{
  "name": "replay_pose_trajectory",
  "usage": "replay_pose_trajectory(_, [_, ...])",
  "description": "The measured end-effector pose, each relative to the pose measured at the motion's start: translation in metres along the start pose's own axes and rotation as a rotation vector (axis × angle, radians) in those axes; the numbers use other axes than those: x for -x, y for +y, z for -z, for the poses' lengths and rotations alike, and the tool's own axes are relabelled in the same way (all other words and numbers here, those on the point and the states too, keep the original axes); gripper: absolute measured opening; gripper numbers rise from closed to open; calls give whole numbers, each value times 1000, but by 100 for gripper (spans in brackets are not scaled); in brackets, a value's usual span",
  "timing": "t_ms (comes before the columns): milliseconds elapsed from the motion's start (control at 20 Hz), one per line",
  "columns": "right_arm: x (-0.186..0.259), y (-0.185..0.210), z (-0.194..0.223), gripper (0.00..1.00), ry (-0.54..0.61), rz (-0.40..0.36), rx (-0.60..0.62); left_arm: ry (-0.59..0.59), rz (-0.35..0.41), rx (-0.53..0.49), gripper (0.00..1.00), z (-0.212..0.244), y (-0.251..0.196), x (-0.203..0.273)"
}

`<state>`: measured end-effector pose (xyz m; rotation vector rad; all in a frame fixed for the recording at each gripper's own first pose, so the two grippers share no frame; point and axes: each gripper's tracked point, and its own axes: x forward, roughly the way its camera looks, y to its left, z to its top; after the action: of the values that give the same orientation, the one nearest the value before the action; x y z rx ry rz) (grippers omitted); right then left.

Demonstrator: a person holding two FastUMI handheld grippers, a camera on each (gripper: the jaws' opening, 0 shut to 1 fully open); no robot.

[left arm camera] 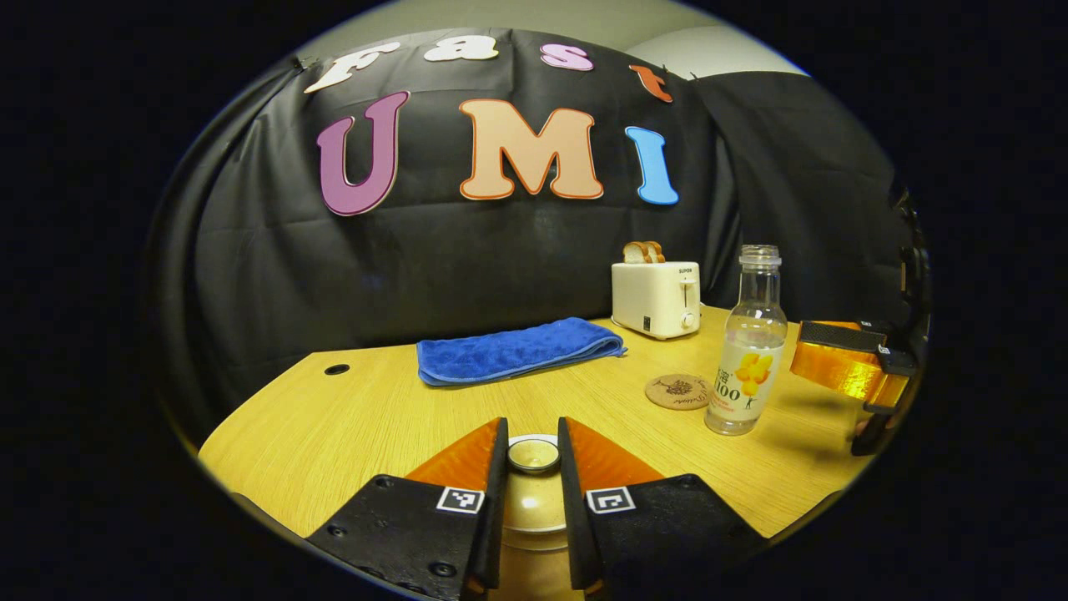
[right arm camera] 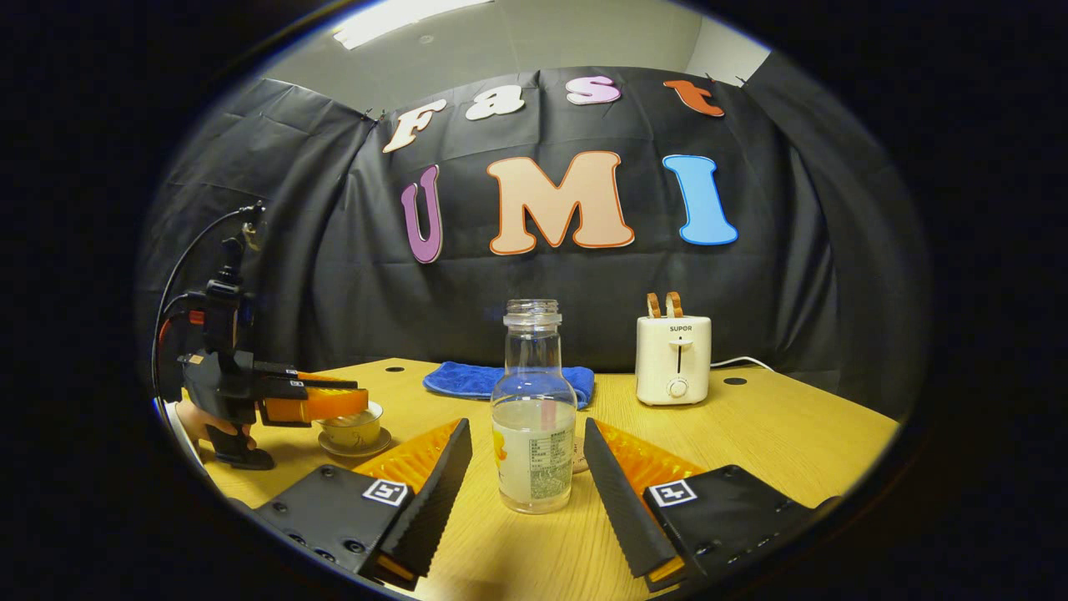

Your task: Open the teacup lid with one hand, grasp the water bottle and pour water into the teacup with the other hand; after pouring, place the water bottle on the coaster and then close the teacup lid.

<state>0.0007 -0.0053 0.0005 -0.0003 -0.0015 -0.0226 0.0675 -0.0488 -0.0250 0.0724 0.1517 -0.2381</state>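
Observation:
My left gripper (left arm camera: 532,434) sits low over the teacup (left arm camera: 534,534), and its two fingers press on the round knob of the teacup lid (left arm camera: 534,455). From the right gripper view, that left gripper (right arm camera: 355,402) hovers over the small cup (right arm camera: 350,434) on its saucer. A clear uncapped water bottle (right arm camera: 534,417) with a yellow label stands upright, partly filled. My right gripper (right arm camera: 526,467) is open around the bottle, with a gap on each side. The round coaster (left arm camera: 677,391) lies just left of the bottle (left arm camera: 747,359). The right gripper (left arm camera: 805,355) is near the bottle's right side.
A white toaster (left arm camera: 657,296) holding bread slices stands at the back of the wooden table (left arm camera: 375,417). A folded blue towel (left arm camera: 517,351) lies beside it. A hand (right arm camera: 200,426) holds the left gripper at the table's left edge.

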Motion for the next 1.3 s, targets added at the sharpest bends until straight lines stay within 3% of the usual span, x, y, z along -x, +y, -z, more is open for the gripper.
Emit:
replay_pose_trajectory(300, [-1,-1,0,88,0,0,0,-56,-3,24,27,-9,1,2])
replay_pose_trajectory(350, [0,-1,1,84,0,0,0,-70,-1,31,27,-10,1,2])
replay_pose_trajectory(400, [-1,-1,0,88,-1,0,0,-82,-3,36,27,-11,2,3])
replay_pose_trajectory(650, [0,4,1,88,0,-24,-1,-151,-45,52,27,-20,9,10])
replay_pose_trajectory(900, [-3,4,0,88,5,-37,-2,-147,-79,55,26,-19,17,12])
replay_pose_trajectory(950, [-6,5,2,84,7,-35,-2,-147,-90,56,26,-18,19,14])
replay_pose_trajectory(1000, [-8,4,2,92,8,-32,-2,-149,-101,57,26,-18,22,16])
replay_pose_trajectory(1150, [-14,3,4,84,17,-30,-3,-148,-128,58,26,-17,28,21])
replay_pose_trajectory(1200, [-16,2,5,92,26,-28,-3,-150,-135,58,26,-17,30,23])
replay_pose_trajectory(1300, [-20,0,9,92,50,-16,-5,-148,-150,59,27,-16,35,27])
